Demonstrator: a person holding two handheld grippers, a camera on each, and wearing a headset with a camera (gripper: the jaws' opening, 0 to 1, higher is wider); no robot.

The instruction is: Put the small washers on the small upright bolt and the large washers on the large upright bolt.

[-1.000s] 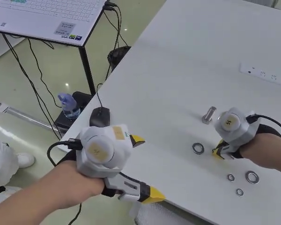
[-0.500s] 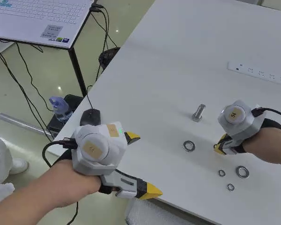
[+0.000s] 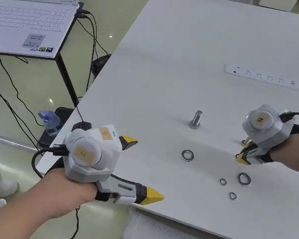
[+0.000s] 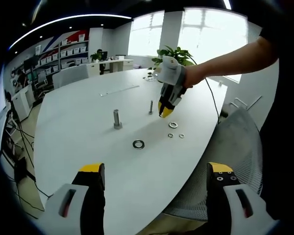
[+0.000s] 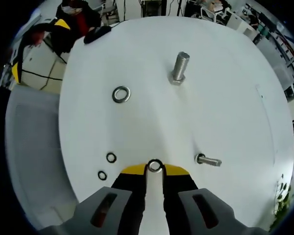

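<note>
The head view gives me the white table [image 3: 189, 59] with the large bolt [image 3: 196, 119] standing upright near its middle. One large washer [image 3: 188, 155] lies flat just in front of it, and a power strip [image 3: 264, 78] lies far behind. A laptop [image 3: 30, 20] sits on a stand beyond the left edge of the table. In that view the small bolt [image 3: 245, 142] is half covered by the right gripper [image 3: 241, 159]. The left gripper view shows this bolt plainly, upright and to the right of the large one. The second large washer [image 3: 244, 178] lies flat on the table just beside the yellow tips of the right gripper, with the two small washers [image 3: 223, 181] near it on the side of the first washer. The right gripper view adds the detail: the jaws are drawn almost together, with a thin slit between them, and the ring of this washer sits exactly at their tips. I cannot tell if they touch it. The left gripper [image 3: 141, 169] hangs at the near edge of the table, well apart from the bolts — its jaws are wide open and hold nothing.
</note>
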